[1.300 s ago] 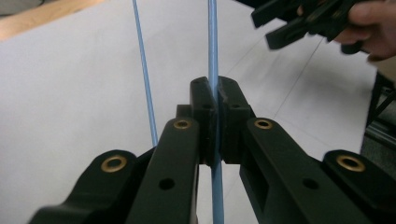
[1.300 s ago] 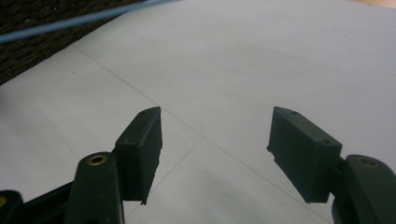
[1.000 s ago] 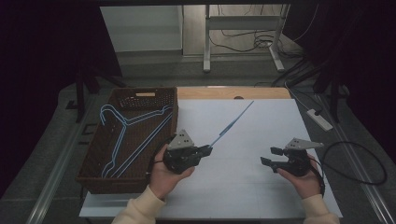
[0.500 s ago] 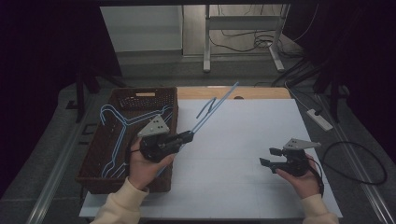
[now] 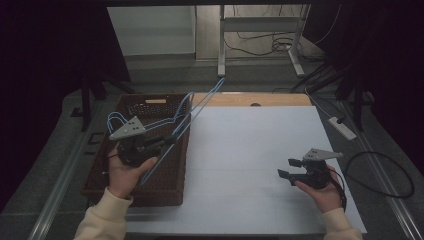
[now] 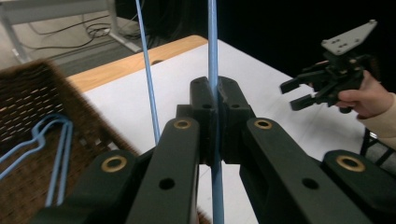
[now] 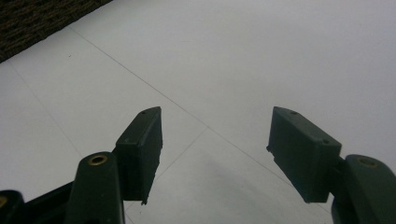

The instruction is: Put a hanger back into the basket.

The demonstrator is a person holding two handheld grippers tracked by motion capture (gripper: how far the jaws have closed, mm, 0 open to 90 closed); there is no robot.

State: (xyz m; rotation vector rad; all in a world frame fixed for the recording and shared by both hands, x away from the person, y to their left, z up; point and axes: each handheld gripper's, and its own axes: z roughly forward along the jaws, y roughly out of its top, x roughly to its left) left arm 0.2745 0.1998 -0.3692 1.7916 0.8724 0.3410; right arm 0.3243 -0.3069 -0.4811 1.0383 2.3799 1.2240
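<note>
A brown woven basket (image 5: 105, 172) is seen at the left edge of the white table (image 5: 250, 150). Blue wire hangers (image 6: 42, 140) are seen lying inside the basket.

The left tongs (image 5: 165, 142) are held over the basket by the left hand (image 5: 125, 172). Their jaws are pressed together on a thin blue hanger (image 5: 200, 102). In the left gripper view, the wire of this hanger is seen caught between the two black jaws, and a second blue wire of it runs just beside them. The hanger is lifted up off the basket and is tilted. Its far end is pointed up and away, past the back edge of the table, toward the floor and a grey metal stand (image 5: 260, 30). Its near end is seen below the tongs, over the basket.

A strip of bare wood (image 5: 250, 99) is seen along the back of the table.

The right tongs (image 5: 287, 168) are held low over the right side of the table by the right hand (image 5: 320, 190). Their jaws are spread apart, and nothing is held between them. In the right gripper view, plain white table is seen between the two jaws. A black cable (image 5: 385, 172) is looped on the floor at the right.
</note>
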